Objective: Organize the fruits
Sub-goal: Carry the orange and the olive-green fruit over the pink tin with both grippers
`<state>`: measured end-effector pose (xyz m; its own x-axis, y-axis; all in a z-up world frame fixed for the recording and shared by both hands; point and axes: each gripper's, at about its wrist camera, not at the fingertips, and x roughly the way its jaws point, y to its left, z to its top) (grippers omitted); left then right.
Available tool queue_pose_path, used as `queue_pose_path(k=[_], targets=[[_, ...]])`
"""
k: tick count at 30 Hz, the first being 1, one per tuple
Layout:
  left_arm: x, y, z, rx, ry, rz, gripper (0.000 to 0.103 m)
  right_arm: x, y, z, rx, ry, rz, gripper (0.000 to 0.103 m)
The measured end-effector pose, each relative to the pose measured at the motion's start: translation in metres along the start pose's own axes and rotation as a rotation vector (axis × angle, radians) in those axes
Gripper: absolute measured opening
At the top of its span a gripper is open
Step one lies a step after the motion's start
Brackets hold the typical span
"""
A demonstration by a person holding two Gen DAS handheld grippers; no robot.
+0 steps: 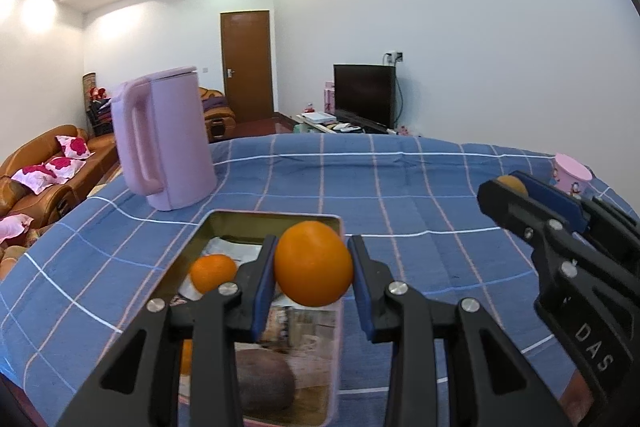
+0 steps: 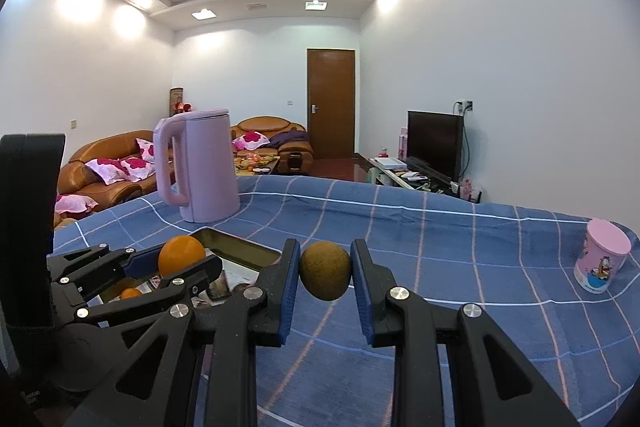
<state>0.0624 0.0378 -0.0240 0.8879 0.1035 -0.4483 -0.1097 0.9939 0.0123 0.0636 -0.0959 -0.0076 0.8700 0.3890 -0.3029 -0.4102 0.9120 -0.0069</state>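
My left gripper (image 1: 313, 269) is shut on a large orange (image 1: 313, 264), held above a shiny metal tin (image 1: 276, 217). Inside the tin lie a small orange (image 1: 213, 271) and a brown fruit (image 1: 262, 379). My right gripper (image 2: 325, 269) is shut on a brownish-green round fruit (image 2: 325, 270) over the blue checked cloth. The right gripper (image 1: 516, 189) with that fruit (image 1: 512, 183) shows at the right edge of the left wrist view. In the right wrist view the left gripper (image 2: 176, 259) and its orange (image 2: 181, 254) hang over the tin (image 2: 236, 247) at lower left.
A tall pink kettle (image 1: 166, 139) stands on the blue checked tablecloth (image 1: 400, 187) just behind the tin. A pink cartoon cup (image 2: 604, 255) sits at the far right of the table. Sofas, a door and a TV lie beyond the table edge.
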Motion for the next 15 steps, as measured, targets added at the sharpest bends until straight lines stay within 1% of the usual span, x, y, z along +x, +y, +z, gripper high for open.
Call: queue_pose_path(k=[6, 15], targets=[[-0.002, 0.016, 0.001, -0.009, -0.007, 0.033, 0.037, 0.008, 0.017, 0.004, -0.014, 0.0, 0.033, 0.028], [0.003, 0.045, 0.002, -0.037, 0.012, 0.09, 0.036, 0.021, 0.044, 0.013, -0.044, 0.007, 0.087, 0.028]])
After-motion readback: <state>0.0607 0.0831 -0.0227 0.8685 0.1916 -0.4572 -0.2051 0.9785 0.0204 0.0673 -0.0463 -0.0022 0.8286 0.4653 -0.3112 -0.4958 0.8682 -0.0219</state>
